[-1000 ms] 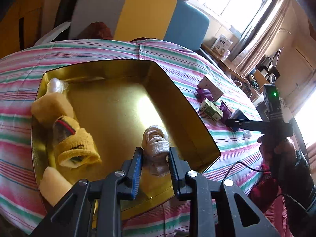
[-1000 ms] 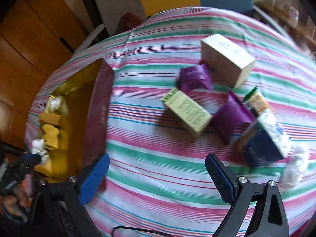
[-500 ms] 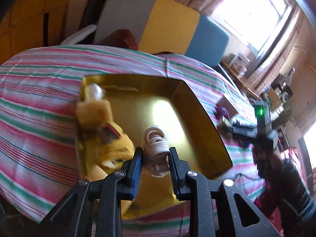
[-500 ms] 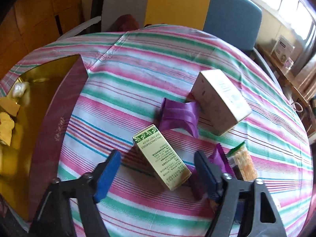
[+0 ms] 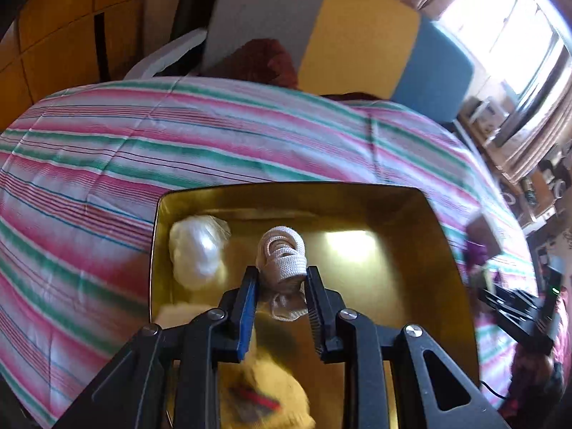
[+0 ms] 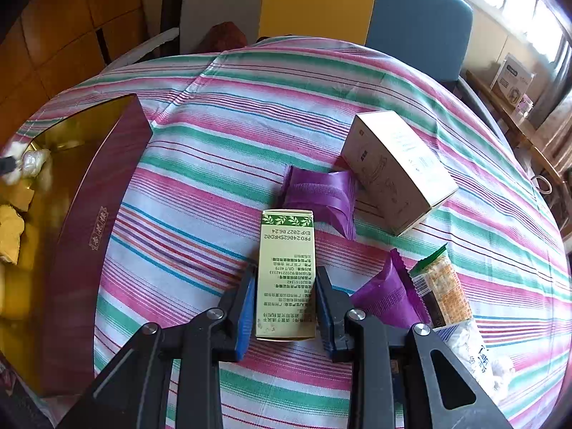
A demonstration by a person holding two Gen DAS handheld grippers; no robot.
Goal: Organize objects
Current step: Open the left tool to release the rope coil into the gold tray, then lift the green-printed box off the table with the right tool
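My left gripper (image 5: pixel 280 279) is shut on a white bandage roll (image 5: pixel 282 257) and holds it over the gold box (image 5: pixel 447 250), near its far side. A white plastic-wrapped wad (image 5: pixel 198 250) lies in the box's far left corner, and yellow cloth pieces (image 5: pixel 264 400) lie below the gripper. My right gripper (image 6: pixel 286 282) has closed around a pale green medicine box (image 6: pixel 286 271) lying on the striped tablecloth (image 6: pixel 214 136); the pads touch its two long sides.
A beige carton (image 6: pixel 393 168), two purple packets (image 6: pixel 321 193), a snack bar (image 6: pixel 443 289) and a blue-white pack (image 6: pixel 468 350) lie right of the green box. The maroon-sided gold box (image 6: pixel 89 236) stands to the left. A grey, yellow and blue chair (image 6: pixel 321 0) is behind the table.
My left gripper has carried the bandage roll toward the box's far side. My right gripper has moved onto the green medicine box and narrowed from wide open to closed on it.
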